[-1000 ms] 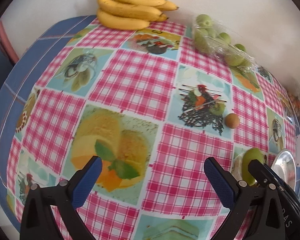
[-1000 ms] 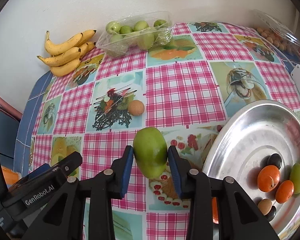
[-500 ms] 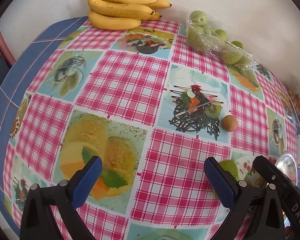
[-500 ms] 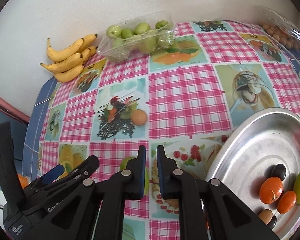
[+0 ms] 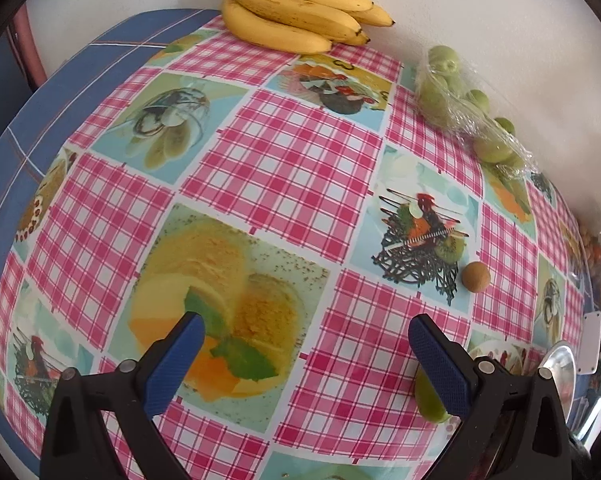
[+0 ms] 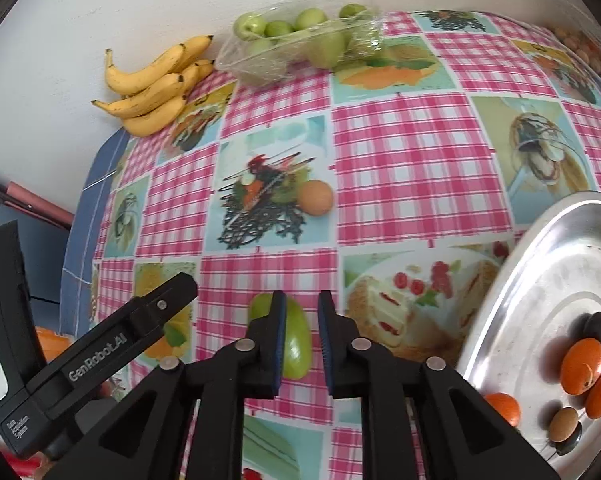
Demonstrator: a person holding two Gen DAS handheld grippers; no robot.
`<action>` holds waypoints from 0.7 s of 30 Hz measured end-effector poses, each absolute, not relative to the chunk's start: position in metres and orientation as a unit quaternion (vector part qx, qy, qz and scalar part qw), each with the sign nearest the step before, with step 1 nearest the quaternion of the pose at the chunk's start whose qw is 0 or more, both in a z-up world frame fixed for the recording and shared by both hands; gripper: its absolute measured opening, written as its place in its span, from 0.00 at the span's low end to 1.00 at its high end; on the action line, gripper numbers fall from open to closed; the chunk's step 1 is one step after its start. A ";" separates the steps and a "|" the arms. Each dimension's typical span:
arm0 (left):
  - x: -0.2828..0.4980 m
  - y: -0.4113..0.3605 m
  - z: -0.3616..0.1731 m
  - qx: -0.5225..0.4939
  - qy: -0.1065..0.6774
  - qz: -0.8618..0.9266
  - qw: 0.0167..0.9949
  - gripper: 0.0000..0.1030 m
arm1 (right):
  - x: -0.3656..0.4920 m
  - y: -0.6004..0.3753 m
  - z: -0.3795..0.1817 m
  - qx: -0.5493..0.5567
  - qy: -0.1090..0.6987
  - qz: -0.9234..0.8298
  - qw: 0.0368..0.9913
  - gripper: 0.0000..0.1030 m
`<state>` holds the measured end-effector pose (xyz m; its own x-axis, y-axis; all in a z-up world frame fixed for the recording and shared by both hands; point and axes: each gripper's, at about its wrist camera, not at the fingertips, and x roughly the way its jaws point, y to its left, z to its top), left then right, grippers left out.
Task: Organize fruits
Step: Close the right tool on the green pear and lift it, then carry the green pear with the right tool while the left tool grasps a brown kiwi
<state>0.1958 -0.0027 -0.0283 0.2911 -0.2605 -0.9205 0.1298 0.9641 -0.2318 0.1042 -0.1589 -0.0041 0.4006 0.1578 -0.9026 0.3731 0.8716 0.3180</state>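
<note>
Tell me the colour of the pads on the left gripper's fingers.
Dark blue pads on black fingers, clearest in the left wrist view.

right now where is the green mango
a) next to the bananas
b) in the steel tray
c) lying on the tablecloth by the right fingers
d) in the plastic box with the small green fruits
c: the green mango lies on the checked tablecloth, just behind the nearly closed right gripper, outside the steel tray.
</note>
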 end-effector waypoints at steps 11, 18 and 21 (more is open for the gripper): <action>0.198 0.006 -0.028 -0.068 0.585 -0.113 0.800 1.00 | 0.117 -0.128 -0.023 0.201 0.572 -0.039 0.795 0.36; 0.198 0.005 -0.028 -0.065 0.585 -0.112 0.801 1.00 | 0.118 -0.121 -0.030 0.195 0.581 -0.036 0.789 0.38; 0.198 0.004 -0.028 -0.063 0.584 -0.112 0.802 1.00 | 0.116 -0.127 -0.024 0.203 0.572 -0.043 0.794 0.38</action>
<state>0.1976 0.0043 -0.0279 0.2939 -0.2529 -0.9218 0.1052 0.9671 -0.2318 0.1164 -0.1271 -0.0245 0.3419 0.1638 -0.9254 0.3010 0.9138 0.2729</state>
